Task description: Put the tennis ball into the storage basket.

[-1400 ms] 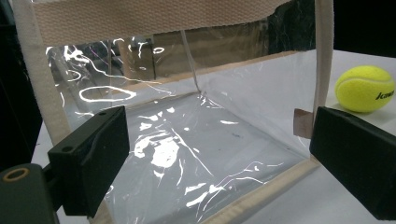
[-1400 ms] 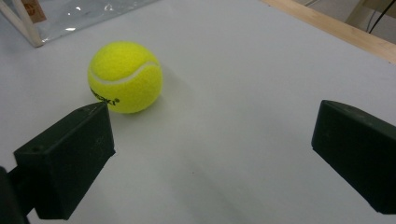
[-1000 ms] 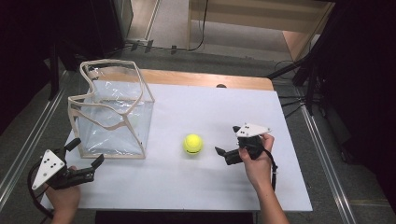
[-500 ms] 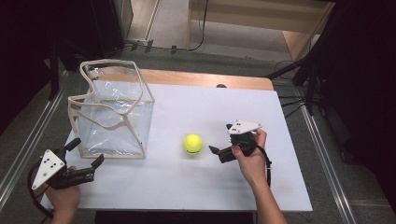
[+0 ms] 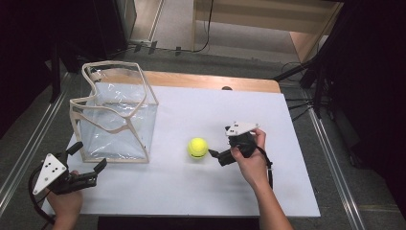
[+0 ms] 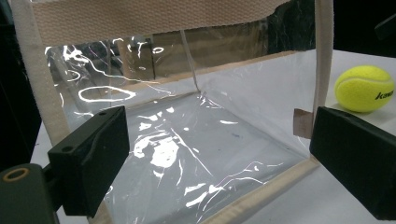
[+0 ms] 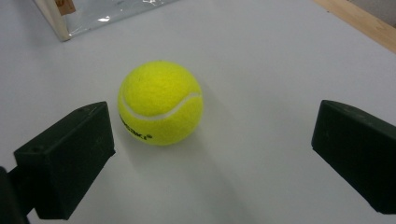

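Step in hand: I read this as the approach to a pick — my right gripper [image 5: 214,154] sits just beside the tennis ball [image 5: 197,148], jaws spread wide and nothing between them yet; in the right gripper view the ball [image 7: 160,102] lies ahead of the jaws, nearer the left one, not yet touched.
Ball position: on the white surface [image 5: 268,120], near the middle, a short way to the right of the clear bag [image 5: 115,117] and apart from it.
Left gripper: my left gripper [image 5: 91,167] waits at the near left corner, jaws apart and empty, facing the bag's lower front edge [image 6: 261,198].
Next move, as I judge it: ease the right gripper forward and a touch leftward so the ball centres between the jaws, then close gently — a round ball may roll off if one jaw arrives first.
Materials: the ball is fuzzy yellow felt with a white curved seam and dark lettering; the bag is glossy, wrinkled clear plastic, box-shaped, open at the top, edged in beige woven webbing; the surface is smooth and matt.
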A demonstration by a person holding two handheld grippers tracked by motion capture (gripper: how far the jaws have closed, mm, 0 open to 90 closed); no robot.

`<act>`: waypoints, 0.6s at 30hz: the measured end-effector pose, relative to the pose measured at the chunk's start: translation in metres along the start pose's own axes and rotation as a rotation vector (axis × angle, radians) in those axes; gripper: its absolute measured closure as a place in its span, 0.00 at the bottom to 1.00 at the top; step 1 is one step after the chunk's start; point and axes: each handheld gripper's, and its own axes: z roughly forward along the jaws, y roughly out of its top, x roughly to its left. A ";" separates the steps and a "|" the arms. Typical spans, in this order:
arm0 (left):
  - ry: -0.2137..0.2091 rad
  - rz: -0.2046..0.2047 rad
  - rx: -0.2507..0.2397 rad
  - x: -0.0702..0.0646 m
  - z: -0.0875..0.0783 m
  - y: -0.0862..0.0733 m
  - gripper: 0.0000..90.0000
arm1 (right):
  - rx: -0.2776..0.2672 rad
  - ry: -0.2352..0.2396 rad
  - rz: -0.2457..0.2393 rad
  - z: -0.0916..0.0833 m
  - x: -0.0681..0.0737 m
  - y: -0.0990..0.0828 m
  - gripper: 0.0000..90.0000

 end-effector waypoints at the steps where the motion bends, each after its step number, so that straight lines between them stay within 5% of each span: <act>1: 0.000 0.001 0.000 0.000 0.000 0.000 0.06 | 0.001 0.003 0.001 0.001 0.000 0.001 0.00; 18: 0.000 -0.004 0.006 0.000 0.000 0.000 0.06 | 0.076 0.046 -0.030 0.018 0.003 0.017 0.00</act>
